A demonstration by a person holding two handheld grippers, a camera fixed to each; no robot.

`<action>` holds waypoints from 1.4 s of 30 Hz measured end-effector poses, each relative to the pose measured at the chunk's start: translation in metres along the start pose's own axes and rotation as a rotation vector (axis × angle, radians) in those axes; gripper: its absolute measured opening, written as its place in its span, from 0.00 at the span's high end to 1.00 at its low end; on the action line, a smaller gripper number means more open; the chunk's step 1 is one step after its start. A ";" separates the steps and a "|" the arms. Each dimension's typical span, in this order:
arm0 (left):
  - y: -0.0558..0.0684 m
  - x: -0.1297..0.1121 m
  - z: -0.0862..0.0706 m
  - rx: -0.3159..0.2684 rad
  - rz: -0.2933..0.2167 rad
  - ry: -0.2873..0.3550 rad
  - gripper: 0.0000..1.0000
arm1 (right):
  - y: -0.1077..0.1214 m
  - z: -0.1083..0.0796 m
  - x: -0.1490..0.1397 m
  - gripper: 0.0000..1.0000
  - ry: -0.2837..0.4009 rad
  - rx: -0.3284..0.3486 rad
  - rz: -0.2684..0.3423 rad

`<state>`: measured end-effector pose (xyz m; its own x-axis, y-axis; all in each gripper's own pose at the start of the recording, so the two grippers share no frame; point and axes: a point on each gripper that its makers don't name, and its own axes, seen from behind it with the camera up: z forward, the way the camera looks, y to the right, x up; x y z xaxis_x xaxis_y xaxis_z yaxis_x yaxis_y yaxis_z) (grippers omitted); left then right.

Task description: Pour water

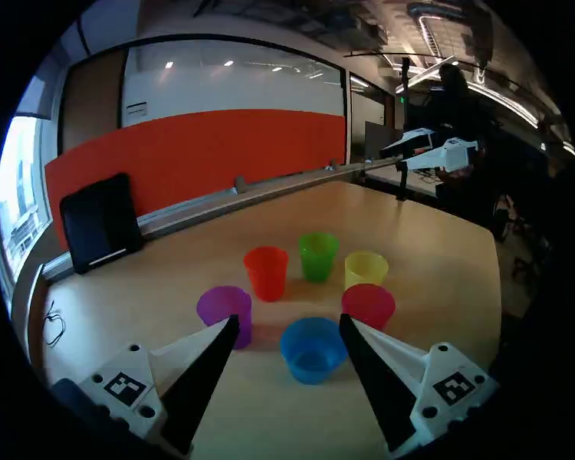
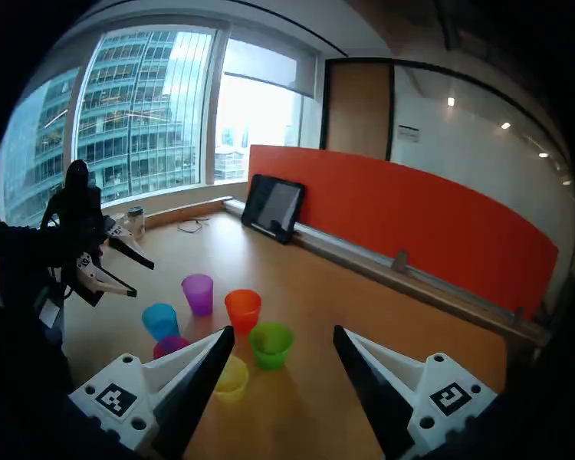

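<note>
Blue cup (image 1: pixel 313 351) sits on the counter (image 1: pixel 441 253) just ahead of the left gripper (image 1: pixel 287 317), lined up with the gap between its fingers. The jaws stand wide apart and hold nothing. Whether the cup carries water cannot be told. A purple cup (image 1: pixel 226 307) stands near on its left and a pink cup (image 1: pixel 369 304) near on its right. Farther off are an orange cup (image 1: pixel 266 270), a green cup (image 1: pixel 318 254) and a yellow cup (image 1: pixel 366 268), the six forming a loose ring.

The right gripper (image 2: pixel 282 330) also has its jaws apart and empty, with the green cup just ahead of the opening and the yellow cup beside its left finger.

The step in hand looks like the reach for a cup to pour from. Done well, the fingers would pass either side of the blue cup without nudging its neighbours. They would close gently on the wall below the rim, since thin plastic may flex, and lift it upright.

The left gripper rides low, nosed slightly down toward the counter. The right gripper is carried higher, tilted down over the ring from another side.

A dark tablet (image 1: pixel 102 221) leans against the orange partition (image 1: pixel 211 153) at the counter's far edge.
</note>
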<state>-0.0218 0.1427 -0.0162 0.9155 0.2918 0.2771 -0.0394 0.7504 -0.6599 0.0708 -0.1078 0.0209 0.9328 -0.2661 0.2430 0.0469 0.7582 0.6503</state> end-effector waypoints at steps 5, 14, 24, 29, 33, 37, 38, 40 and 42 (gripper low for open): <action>0.007 -0.016 0.004 -0.018 0.015 -0.030 0.03 | 0.001 0.003 -0.005 0.00 -0.011 0.002 -0.002; 0.016 -0.040 0.012 -0.040 0.036 -0.079 0.03 | 0.001 0.008 -0.011 0.00 -0.028 0.003 -0.012; 0.028 -0.062 0.022 -0.075 0.059 -0.136 0.03 | 0.002 0.015 -0.015 0.00 -0.042 0.009 -0.018; 0.029 -0.069 0.030 -0.083 0.066 -0.163 0.03 | 0.003 0.019 -0.016 0.00 -0.048 0.011 -0.023; 0.030 -0.071 0.038 -0.094 0.059 -0.179 0.03 | 0.004 0.022 -0.018 0.00 -0.053 0.012 -0.025; 0.029 -0.072 0.046 -0.100 0.056 -0.187 0.03 | 0.005 0.024 -0.019 0.00 -0.055 0.014 -0.022; 0.029 -0.072 0.048 -0.101 0.056 -0.188 0.03 | 0.005 0.025 -0.020 0.00 -0.055 0.015 -0.021; 0.029 -0.072 0.052 -0.106 0.055 -0.191 0.03 | 0.006 0.026 -0.021 0.00 -0.057 0.016 -0.019; 0.029 -0.072 0.056 -0.110 0.055 -0.194 0.03 | 0.007 0.027 -0.022 0.00 -0.059 0.016 -0.017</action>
<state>-0.1113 0.1768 -0.0168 0.8184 0.4471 0.3611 -0.0332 0.6640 -0.7470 0.0413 -0.1125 0.0399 0.9094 -0.3136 0.2734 0.0563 0.7438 0.6660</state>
